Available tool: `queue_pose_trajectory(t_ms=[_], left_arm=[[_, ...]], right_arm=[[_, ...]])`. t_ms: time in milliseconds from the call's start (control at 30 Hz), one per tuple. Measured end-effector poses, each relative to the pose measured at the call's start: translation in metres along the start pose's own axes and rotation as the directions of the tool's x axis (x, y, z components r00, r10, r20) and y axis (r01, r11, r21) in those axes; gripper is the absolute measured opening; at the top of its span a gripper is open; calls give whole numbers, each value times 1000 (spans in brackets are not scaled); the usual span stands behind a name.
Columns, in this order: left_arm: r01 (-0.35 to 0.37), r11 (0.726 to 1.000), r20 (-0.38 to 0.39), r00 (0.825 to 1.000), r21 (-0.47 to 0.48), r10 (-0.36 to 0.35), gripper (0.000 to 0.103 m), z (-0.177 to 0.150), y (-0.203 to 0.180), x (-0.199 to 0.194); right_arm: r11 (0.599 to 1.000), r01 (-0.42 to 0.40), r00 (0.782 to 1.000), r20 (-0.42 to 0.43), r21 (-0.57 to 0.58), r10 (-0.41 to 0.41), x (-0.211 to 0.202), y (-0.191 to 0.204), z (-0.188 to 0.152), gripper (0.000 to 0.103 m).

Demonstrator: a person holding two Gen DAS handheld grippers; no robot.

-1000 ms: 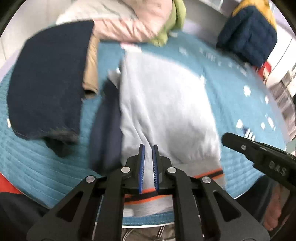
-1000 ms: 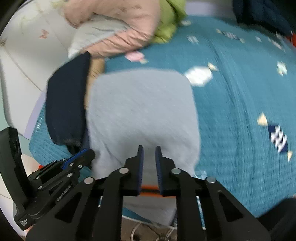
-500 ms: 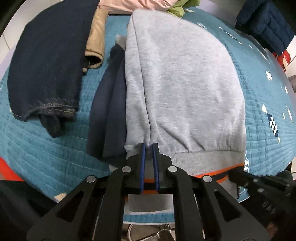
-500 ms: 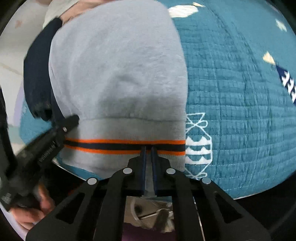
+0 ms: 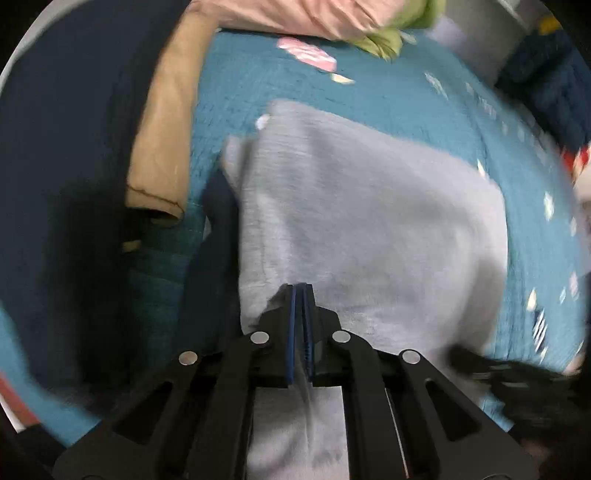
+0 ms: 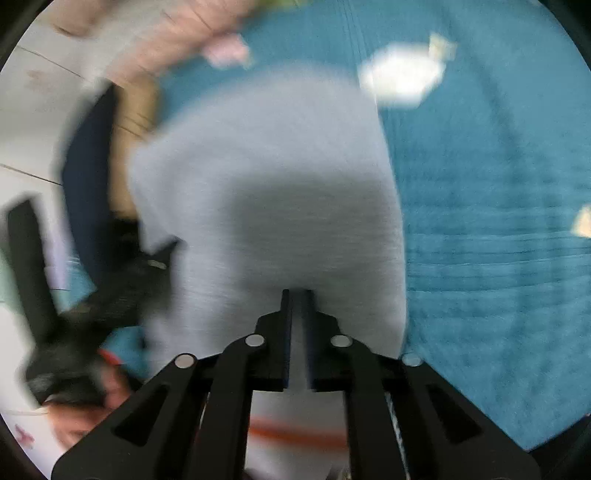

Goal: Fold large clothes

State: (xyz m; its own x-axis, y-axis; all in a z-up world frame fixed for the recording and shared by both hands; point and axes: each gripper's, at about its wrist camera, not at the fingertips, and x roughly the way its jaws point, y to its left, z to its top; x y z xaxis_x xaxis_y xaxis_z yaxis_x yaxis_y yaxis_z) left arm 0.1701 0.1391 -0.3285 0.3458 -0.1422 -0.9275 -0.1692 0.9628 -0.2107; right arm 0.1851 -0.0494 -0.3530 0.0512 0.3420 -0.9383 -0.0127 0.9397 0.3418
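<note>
Both views are motion-blurred, so edges are soft. Your left tongs (image 5: 302, 295) are pinched on a fold of the grey sweatshirt (image 5: 369, 221), cloth showing between the blue pads. Your right tongs (image 6: 297, 299) have just been closing and now clamp grey cloth near its orange-striped hem (image 6: 295, 435), which their frame partly hides. The sweatshirt lies folded on the teal quilted bed cover (image 6: 498, 221), over a dark navy garment (image 5: 210, 280) that mostly hides beneath it. Beside it are a tan garment (image 5: 162, 147) and a dark blue garment (image 5: 62, 184), cut off at the frame edge. The pink bundle (image 5: 295, 14) at the top is too blurred to identify.
</note>
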Motion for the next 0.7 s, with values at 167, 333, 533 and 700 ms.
queue_pose_trajectory(t_ms=[167,333,533,700], left_arm=[[48,998,-43,998,-39,-50,5,11,6,-19],[53,998,55,997,28,-55,5,41,-12,-54],[-26,1000,-19,999,3,26,4,88,-9,1],[-42,998,-18,999,36,43,2,85,-8,26]], right_arm=[[1000,-20,999,27,13,20,-27,-1,3,1],[1000,-15,985,170,-13,17,-68,10,30,5],[999,37,993,114,12,-38,-27,3,82,5],[1000,25,994,107,8,-26,-27,-4,82,4]])
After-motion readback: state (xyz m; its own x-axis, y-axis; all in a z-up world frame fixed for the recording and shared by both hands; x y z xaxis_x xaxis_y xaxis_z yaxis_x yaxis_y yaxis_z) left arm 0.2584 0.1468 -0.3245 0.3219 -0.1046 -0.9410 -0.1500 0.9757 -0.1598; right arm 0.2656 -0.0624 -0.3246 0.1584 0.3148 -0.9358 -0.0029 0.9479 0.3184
